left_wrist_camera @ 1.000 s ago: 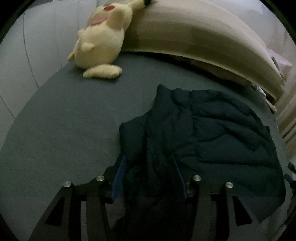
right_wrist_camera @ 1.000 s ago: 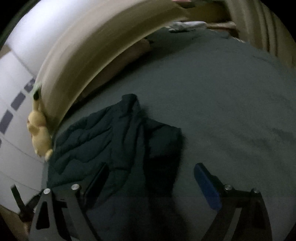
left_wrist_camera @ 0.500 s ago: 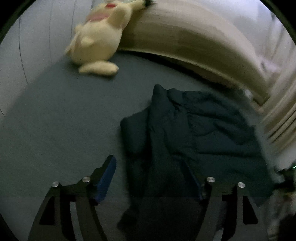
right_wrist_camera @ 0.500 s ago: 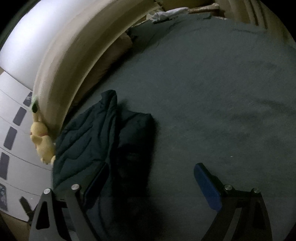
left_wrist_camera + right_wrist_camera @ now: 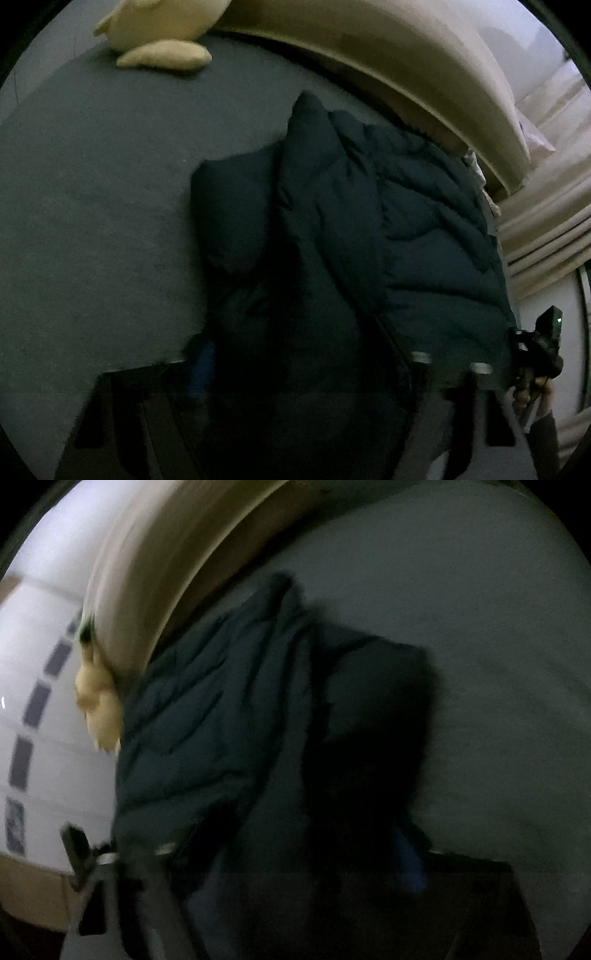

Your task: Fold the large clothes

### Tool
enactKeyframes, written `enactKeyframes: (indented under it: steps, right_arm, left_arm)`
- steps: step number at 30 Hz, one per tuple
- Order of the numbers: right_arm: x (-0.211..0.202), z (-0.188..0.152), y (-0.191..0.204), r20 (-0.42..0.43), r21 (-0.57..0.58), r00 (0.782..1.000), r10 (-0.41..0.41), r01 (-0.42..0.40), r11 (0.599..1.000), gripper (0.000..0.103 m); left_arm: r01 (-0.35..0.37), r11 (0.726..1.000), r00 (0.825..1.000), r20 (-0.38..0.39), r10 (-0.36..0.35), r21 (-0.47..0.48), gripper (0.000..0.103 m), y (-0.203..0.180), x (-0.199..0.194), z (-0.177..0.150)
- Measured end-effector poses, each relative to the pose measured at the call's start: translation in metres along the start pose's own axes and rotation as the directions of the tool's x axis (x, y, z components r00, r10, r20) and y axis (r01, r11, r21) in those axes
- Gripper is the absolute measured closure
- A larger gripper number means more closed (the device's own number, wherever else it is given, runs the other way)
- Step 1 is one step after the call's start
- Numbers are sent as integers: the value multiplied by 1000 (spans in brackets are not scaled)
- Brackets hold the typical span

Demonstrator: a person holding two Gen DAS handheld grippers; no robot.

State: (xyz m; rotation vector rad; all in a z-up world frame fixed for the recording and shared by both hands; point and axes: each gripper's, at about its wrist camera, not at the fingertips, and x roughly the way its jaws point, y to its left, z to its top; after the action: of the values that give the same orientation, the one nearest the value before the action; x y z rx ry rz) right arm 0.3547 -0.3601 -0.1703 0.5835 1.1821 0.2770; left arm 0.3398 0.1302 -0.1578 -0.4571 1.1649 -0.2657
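Left wrist view only: the plush toy (image 5: 162,33) shows large at the top left, pale yellow, lying on the bed (image 5: 92,206) against the headboard (image 5: 388,62); cream curtains (image 5: 546,221) hang at the right edge, and below them a dark device with a green light (image 5: 550,325) is held by a hand (image 5: 532,391).
Right wrist view only: a white wall with a row of dark rectangles (image 5: 33,709) fills the left side; a wide bare stretch of the grey bed (image 5: 498,664) lies to the right of the garment; this view is blurred.
Puffer jacket (image 5: 351,240): dark, quilted, lying in the middle of the bed, folded lengthwise into a long heap.
Long axis: it runs from the camera away toward the headboard (image 5: 155,565), with a pointed end farthest off; a rounded flap sticks out to the left in the left wrist view and to the right of the jacket (image 5: 229,709) in the right one.
Left hand-held gripper (image 5: 306,369): fingers spread wide, the jacket's near end bunched between them; whether they press it I cannot tell.
Right hand-held gripper (image 5: 288,853): fingers likewise apart, fabric filling the gap and covering most of both fingers.
In the way: the jacket itself hides the fingers of both grippers; the plush toy (image 5: 98,705) sits just beside the jacket's left edge.
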Motion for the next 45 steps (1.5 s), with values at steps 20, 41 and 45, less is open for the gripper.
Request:
enactKeyframes:
  steps: [20,41,45]
  right_arm:
    - [-171,-58,144,242,-356,970,2,87,931,88]
    - [-146,-154,47,425,-14,875,-231,261,965,30]
    - [-143,-188,99,466,-118,864,-191,275,954,21]
  left_arm:
    - [-55,976,954,299,-10,210,87,-90,-176,-49]
    - [-324,946,893,341,294,32,32,-26,-153,-144]
    - [-330,940,891,357,281,84,32,-63,-154,-166]
